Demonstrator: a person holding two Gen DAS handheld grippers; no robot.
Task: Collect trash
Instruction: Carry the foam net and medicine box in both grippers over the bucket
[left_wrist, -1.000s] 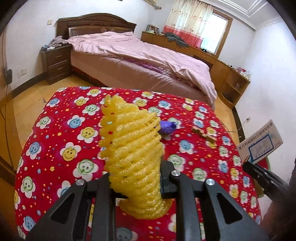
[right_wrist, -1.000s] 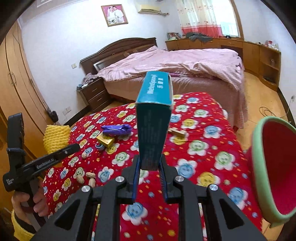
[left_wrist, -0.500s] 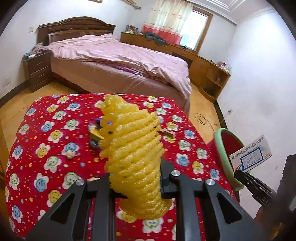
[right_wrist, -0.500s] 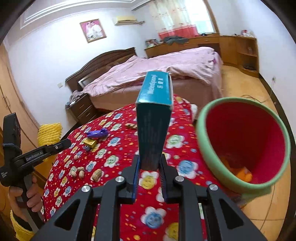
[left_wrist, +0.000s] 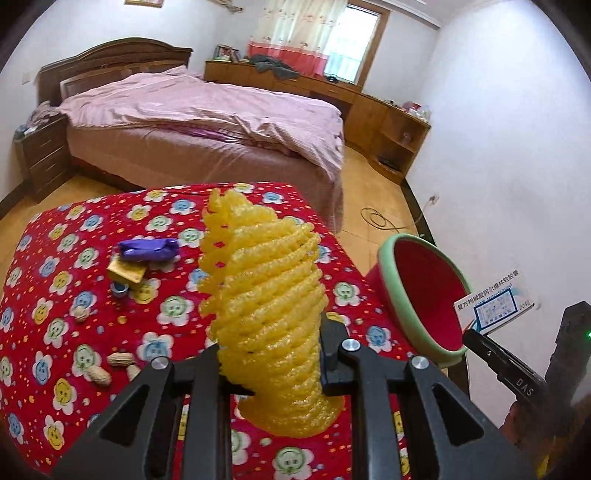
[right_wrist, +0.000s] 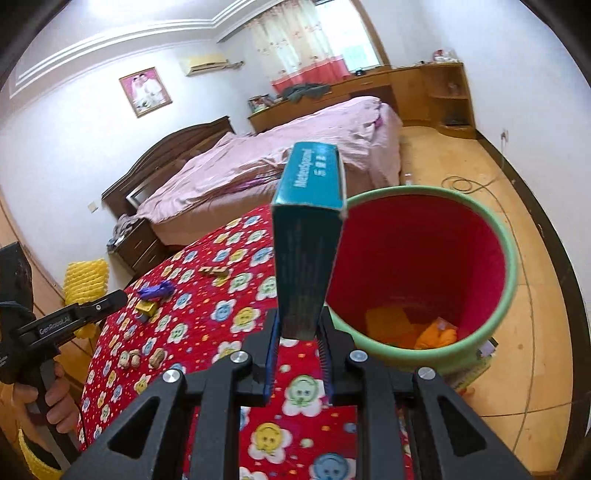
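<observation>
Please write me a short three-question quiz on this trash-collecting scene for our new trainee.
1. True or false: the right gripper holds a teal box.
2. What does the left gripper hold?
A. a purple wrapper
B. a yellow foam net
C. a peanut
3. Fill in: the bin has a green rim and a ____ inside.

Key:
1. True; its jaws clamp the box upright.
2. B, the yellow foam net; the purple wrapper and peanuts lie on the red tablecloth.
3. red
</observation>
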